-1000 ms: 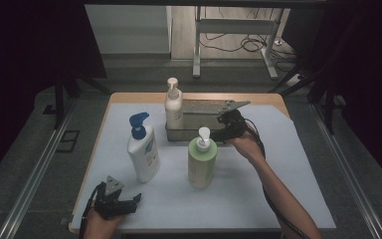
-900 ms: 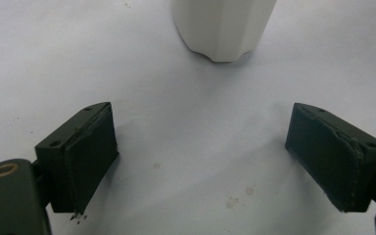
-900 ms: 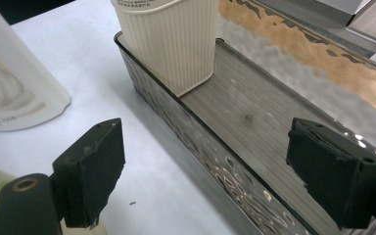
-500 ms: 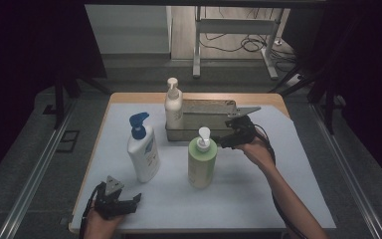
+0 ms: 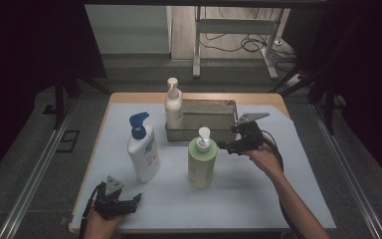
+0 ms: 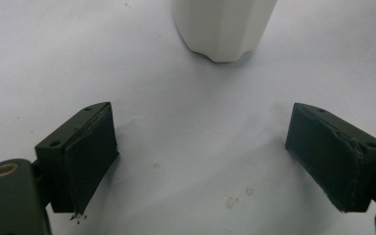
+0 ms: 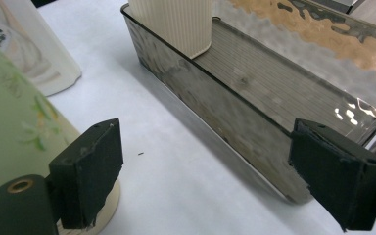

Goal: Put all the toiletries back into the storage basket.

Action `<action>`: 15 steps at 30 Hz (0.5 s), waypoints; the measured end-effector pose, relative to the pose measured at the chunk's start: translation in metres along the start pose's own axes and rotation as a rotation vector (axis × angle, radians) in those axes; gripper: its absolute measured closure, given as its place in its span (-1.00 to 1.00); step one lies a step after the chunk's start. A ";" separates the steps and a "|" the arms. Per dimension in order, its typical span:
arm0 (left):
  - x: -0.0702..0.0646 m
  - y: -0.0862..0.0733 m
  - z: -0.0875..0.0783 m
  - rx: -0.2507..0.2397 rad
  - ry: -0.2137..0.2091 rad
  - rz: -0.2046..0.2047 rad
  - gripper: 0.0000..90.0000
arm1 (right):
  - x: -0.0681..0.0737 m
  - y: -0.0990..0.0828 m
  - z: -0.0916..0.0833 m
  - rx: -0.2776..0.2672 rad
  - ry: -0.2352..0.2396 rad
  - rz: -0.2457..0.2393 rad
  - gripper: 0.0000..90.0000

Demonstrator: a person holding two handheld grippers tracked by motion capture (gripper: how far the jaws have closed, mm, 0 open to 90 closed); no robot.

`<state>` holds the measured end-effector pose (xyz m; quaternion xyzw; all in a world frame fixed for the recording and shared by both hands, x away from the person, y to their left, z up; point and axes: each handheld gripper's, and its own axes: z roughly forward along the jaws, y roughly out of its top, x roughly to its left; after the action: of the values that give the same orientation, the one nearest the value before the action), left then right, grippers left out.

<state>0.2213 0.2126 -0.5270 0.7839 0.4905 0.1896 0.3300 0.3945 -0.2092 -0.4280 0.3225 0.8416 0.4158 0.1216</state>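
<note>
As they rest by the near left corner of the desk [image 5: 258, 189], left tongs [image 5: 133, 200]: wide open and holding nothing. They can stay out of the way.
Green bottle [image 5: 201, 164]: this looks like the thing to pick up. It stands up straight in the middle of the desk, just in front of the metal box [image 5: 214, 119].
White bottle with the blue pump [image 5: 144, 154]: it stands to the left of the green one, a little apart. Do not bump it.
Right tongs [image 5: 223, 147]: wide open and empty, just beside the right side of the green bottle. In the right gripper view the bottle [image 7: 10, 122] is off to one side and not between the two black jaws yet.
How to grab well: I think the tongs should slide over until the bottle's body sits right in the gap, one jaw on each side. Then squeeze slowly, low on the fat part and not on the thin pump, so it does not tip.
Metal box, again [image 7: 235, 127]: it is very close to the other jaw, so keep that jaw off its wall.
Cream bottle [image 5: 173, 109]: it stands in the left end of the box, toward the far edge. The right end has room.
</note>
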 end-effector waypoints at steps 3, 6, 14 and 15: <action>0.000 0.000 0.000 0.000 0.001 0.000 -0.75 | 0.000 -0.005 -0.005 -0.015 0.015 0.013 -0.73; 0.000 0.000 0.000 0.000 0.001 0.000 -0.75 | -0.001 -0.010 -0.009 -0.014 0.016 0.016 -0.73; 0.000 0.000 0.000 0.000 0.001 0.000 -0.75 | 0.002 -0.024 -0.021 -0.030 0.048 -0.010 -0.76; 0.000 0.000 0.000 0.000 0.001 0.000 -0.75 | 0.003 -0.026 -0.023 -0.038 0.046 -0.021 -0.79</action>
<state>0.2213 0.2125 -0.5270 0.7839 0.4906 0.1900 0.3298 0.3699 -0.2332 -0.4339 0.3016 0.8394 0.4379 0.1124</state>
